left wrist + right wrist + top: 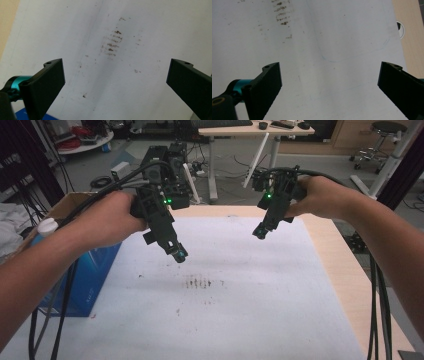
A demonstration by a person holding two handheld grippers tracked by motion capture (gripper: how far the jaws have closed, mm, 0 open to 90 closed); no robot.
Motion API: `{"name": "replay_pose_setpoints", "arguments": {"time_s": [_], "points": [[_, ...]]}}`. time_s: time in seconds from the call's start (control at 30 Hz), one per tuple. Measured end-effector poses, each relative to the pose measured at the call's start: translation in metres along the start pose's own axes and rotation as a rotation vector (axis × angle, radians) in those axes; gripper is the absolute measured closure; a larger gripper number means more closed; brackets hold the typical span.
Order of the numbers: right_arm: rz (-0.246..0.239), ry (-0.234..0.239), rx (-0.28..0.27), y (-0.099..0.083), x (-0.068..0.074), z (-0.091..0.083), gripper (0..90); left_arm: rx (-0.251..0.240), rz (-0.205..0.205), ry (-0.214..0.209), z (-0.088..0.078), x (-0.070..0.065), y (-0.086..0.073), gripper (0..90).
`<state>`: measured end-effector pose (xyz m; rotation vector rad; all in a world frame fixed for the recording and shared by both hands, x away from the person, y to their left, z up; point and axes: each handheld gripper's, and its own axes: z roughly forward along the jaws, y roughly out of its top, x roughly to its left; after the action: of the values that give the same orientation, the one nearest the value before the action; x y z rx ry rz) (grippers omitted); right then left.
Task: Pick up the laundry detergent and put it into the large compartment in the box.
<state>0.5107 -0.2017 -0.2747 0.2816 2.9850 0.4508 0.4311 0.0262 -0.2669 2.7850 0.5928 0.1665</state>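
Two grippers, left gripper [177,254] and right gripper [260,232], are hovering open and empty above one white sheet [240,320]; the high view is adding a blue box [92,275] beside the table.

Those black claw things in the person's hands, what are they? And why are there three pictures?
They are grippers, hand-held pinching tools. The top picture looks down from above: the left gripper and the right gripper hang above a white sheet on the table. The other two pictures come from little cameras riding on each gripper, looking past its two black jaws. Both stand wide open and hold nothing. Brown smudges mark the middle of the sheet. A blue box stands beside the table.
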Motion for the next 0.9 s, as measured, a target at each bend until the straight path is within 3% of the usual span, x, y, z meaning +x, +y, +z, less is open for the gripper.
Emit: {"name": "replay_pose_setpoints", "arguments": {"time_s": [0.07,0.4,0.9], "points": [[0.005,0.004,0.010,-0.002,0.003,0.003,4.4,0.014,0.015,-0.018,0.008,-0.002,0.001,1.7],[0.009,0.007,0.005,-0.007,0.002,0.006,4.4,0.013,0.053,-0.043,0.015,-0.013,0.007,1.7],[0.012,0.009,0.009,-0.009,0.003,0.005,4.4,0.011,0.055,-0.052,0.016,-0.020,0.006,1.7]]}}
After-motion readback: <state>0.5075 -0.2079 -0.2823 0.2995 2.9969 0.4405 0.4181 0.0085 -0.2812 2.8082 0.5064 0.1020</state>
